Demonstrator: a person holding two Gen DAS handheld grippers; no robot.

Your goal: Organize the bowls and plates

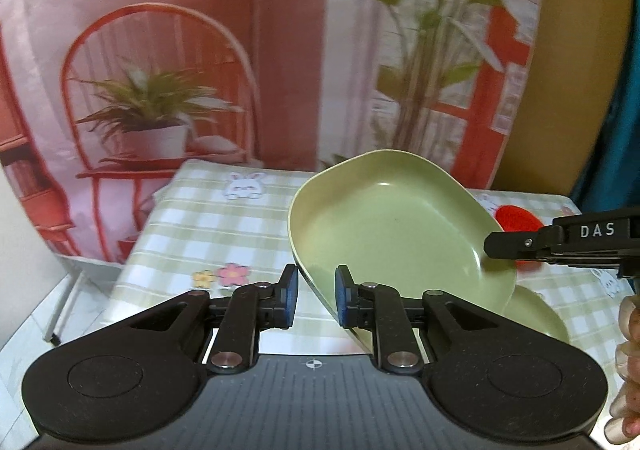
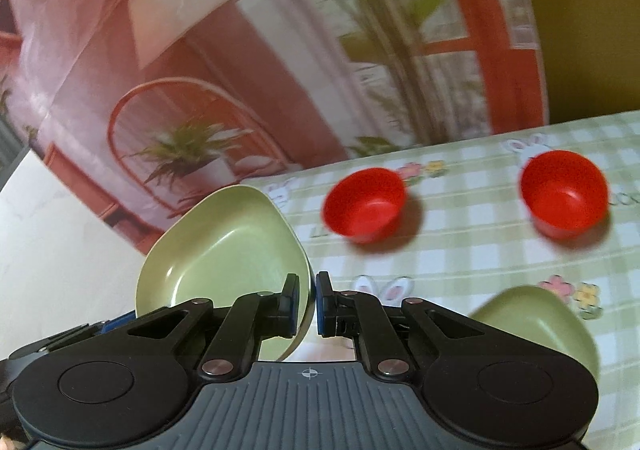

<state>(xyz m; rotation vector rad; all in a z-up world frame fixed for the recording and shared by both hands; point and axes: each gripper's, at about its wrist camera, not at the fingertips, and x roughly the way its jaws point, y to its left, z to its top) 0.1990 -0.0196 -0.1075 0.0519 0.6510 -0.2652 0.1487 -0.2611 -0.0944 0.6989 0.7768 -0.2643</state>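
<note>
Clamping my right tool [image 2: 307, 304] tight on the rim of a tilted green plate [image 2: 224, 250] above the checked surface [image 2: 460, 250], I keep my left tool [image 1: 316, 300] slightly parted beside its edge, gripping nothing.

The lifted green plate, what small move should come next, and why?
Probably carry the plate, pinched at its rim by the right tongs, over and lower it onto the second green plate lying on the table; that would stack the matching pair.

Tilted green plate [image 1: 392, 226] just beyond the slightly parted left claw [image 1: 316, 300].
</note>
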